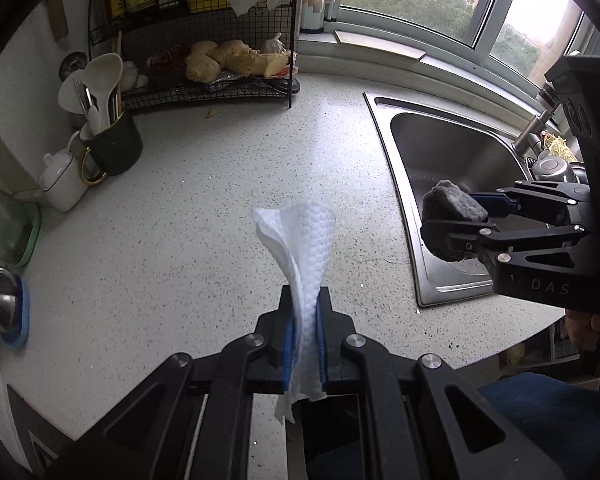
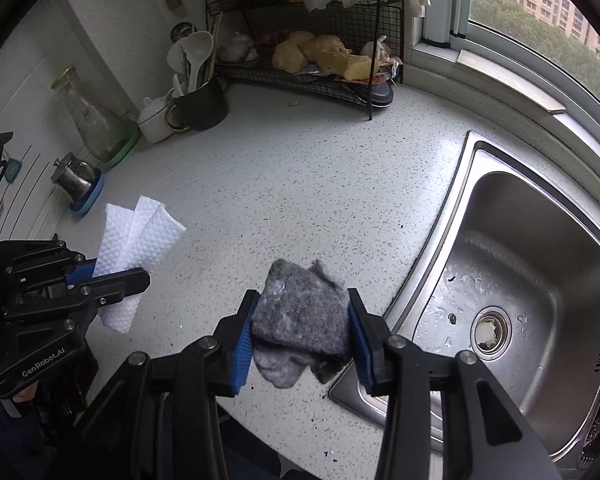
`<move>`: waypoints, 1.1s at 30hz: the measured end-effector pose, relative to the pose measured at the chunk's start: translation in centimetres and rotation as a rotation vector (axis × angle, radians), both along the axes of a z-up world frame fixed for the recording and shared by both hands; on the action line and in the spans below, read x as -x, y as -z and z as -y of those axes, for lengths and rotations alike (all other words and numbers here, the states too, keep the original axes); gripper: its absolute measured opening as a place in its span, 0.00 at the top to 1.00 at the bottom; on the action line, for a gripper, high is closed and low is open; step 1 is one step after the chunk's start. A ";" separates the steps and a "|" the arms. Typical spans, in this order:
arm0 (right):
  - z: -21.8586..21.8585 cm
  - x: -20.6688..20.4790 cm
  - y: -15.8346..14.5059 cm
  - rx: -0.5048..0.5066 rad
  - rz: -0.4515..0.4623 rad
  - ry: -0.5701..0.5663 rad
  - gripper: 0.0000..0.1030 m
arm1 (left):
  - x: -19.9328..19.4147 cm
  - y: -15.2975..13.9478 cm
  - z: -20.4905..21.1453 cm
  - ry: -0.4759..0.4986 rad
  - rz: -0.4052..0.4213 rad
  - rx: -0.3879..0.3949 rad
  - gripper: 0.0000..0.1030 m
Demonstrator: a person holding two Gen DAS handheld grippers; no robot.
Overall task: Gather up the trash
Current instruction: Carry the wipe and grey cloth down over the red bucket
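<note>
My left gripper (image 1: 303, 300) is shut on a white paper towel (image 1: 304, 248) that sticks up between its blue pads above the speckled counter (image 1: 204, 216). It shows in the right wrist view (image 2: 140, 236) at the left, held by the left gripper (image 2: 138, 274). My right gripper (image 2: 302, 294) is shut on a grey scrubbing pad (image 2: 302, 312) near the sink's left rim. In the left wrist view the right gripper (image 1: 452, 216) holds the grey pad (image 1: 450, 204) over the steel sink (image 1: 452, 140).
A black wire rack (image 1: 220, 84) with ginger stands at the back. A dark cup of utensils (image 1: 112, 144), a white pot (image 1: 62, 178) and a glass jar (image 2: 90, 120) line the left wall. The sink drain (image 2: 490, 330) lies right. A window runs behind.
</note>
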State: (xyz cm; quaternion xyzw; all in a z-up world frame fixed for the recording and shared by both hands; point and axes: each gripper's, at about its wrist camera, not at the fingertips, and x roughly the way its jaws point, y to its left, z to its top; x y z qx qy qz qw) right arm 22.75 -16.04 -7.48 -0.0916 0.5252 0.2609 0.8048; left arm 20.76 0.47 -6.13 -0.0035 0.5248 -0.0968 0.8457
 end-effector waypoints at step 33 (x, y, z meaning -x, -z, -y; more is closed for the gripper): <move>9.5 18.6 2.0 -0.031 -0.042 -0.097 0.62 | 20.8 1.7 13.5 -0.093 -0.121 -0.039 0.92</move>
